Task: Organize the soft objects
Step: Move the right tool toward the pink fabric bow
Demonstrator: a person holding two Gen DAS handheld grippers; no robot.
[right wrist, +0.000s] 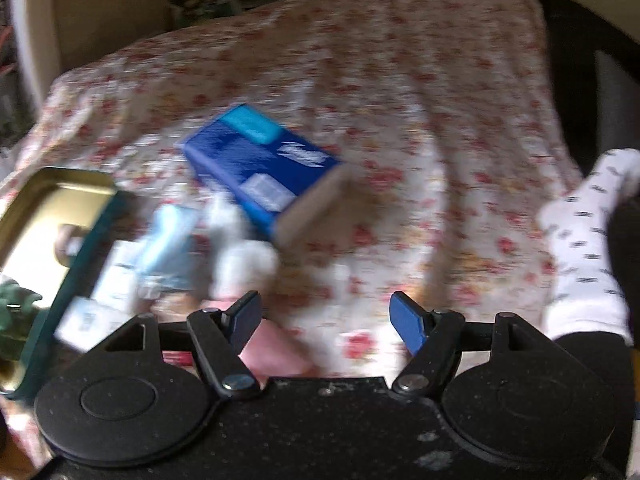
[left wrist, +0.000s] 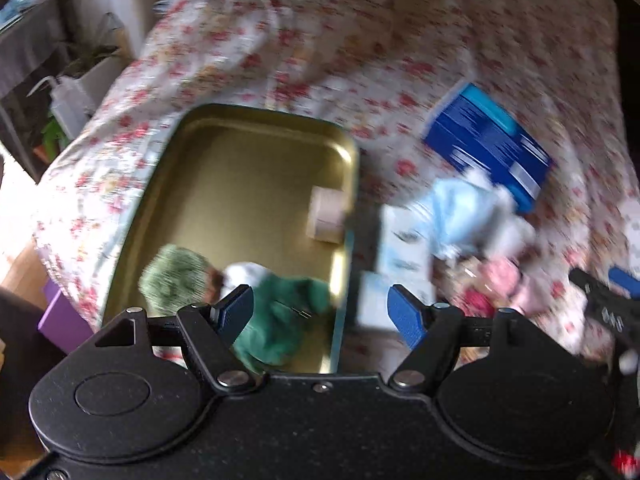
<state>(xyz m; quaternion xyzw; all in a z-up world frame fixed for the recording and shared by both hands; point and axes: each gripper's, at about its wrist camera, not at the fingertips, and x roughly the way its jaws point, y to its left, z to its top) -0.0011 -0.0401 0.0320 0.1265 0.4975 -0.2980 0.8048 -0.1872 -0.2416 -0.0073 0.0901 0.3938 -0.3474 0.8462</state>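
Both jaws spread and empty; soft items partly sorted.

I judge the pale blue cloth, right of the gold tray, light and limp: pinch a raised fold. Left gripper and right gripper carry nothing.

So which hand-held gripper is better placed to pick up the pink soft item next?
Probably the right hand-held gripper: open, with the pink item just under its left finger. The left hand-held gripper hangs open over the tray.

Gold tin, blue box, green cloth, red-flowered white bedspread.
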